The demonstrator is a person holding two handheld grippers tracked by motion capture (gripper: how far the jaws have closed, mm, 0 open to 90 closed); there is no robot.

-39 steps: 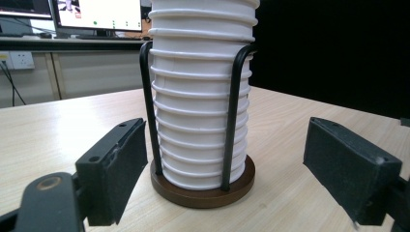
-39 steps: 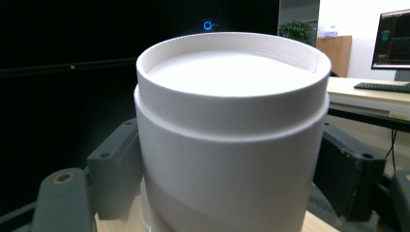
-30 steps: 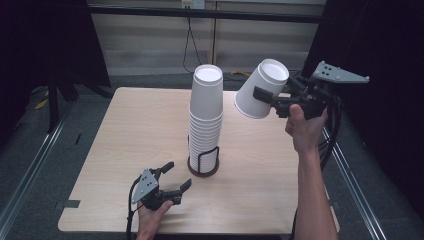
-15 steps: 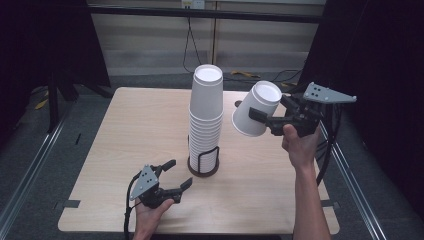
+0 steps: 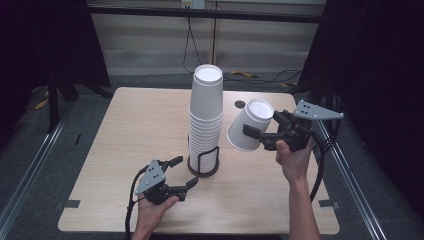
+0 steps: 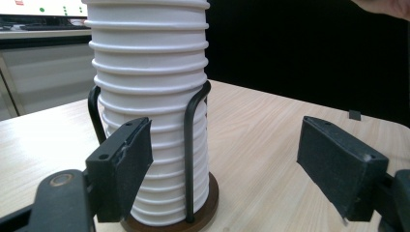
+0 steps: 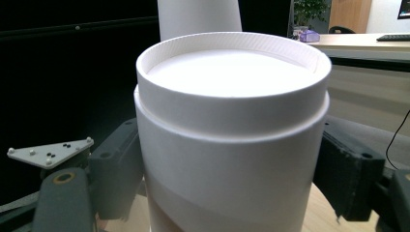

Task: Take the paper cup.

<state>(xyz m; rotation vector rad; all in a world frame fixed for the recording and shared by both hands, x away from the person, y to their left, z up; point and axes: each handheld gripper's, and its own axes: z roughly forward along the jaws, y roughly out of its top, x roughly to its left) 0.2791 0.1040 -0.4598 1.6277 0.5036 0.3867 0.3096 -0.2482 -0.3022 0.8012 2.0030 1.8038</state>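
A tall stack of white paper cups (image 5: 206,115) stands upside down in a black wire holder (image 5: 203,162) at the table's middle. My right gripper (image 5: 260,134) is shut on a single white cup (image 5: 248,125), held tilted in the air just right of the stack, base pointing up and left. In the right gripper view this cup (image 7: 232,145) sits between both jaws, with the stack (image 7: 198,17) behind it. My left gripper (image 5: 185,171) hovers low, front-left of the holder. Its jaws have just been closing a little but stand apart with nothing between them; the stack (image 6: 150,72) and holder (image 6: 191,145) are close ahead.
The light wooden table (image 5: 135,125) has bare room to the left and right of the stack. A small dark round mark (image 5: 240,104) lies behind the held cup. Dark floor and metal rails surround the table.
My right gripper has come down with the cup, from above the stack's top to beside its upper half. The left gripper has risen slightly and stays near the holder.
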